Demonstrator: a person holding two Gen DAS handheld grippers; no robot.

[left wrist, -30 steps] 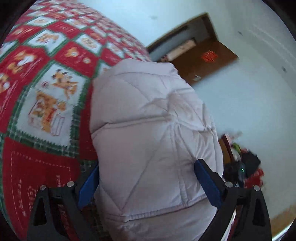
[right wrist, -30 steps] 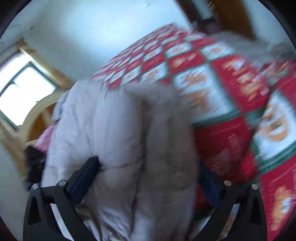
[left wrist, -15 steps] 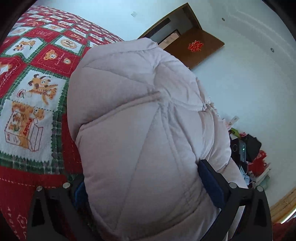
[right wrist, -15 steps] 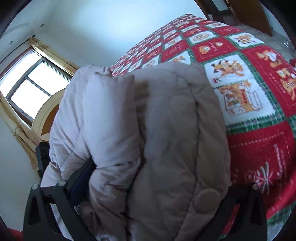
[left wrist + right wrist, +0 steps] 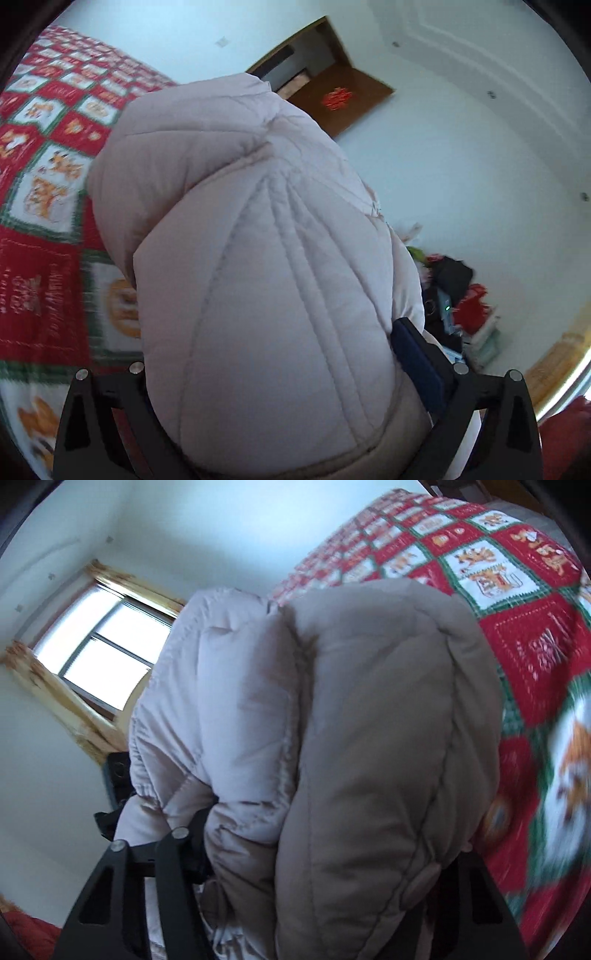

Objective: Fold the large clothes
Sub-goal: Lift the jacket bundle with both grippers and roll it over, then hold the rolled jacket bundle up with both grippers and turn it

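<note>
A pale pink quilted puffer jacket (image 5: 258,295) fills the middle of the left wrist view, bulging between the two black fingers. My left gripper (image 5: 266,354) is shut on its padded bulk and holds it above the bed. The same jacket (image 5: 332,757) fills the right wrist view, with its beige lining side on the right and a snap button low down. My right gripper (image 5: 325,856) is shut on a thick folded bundle of it. Most of both grippers' pads are hidden by fabric.
A red, green and white patchwork bedspread (image 5: 40,221) lies under the jacket, also in the right wrist view (image 5: 524,635). A brown door (image 5: 340,103) and a cluttered pile of things (image 5: 454,295) stand by the wall. A window (image 5: 103,657) is at left.
Both grippers have lifted the jacket higher and swung with it. The bedspread has slipped to the edges of both views, and more of the wall, door and window shows.
</note>
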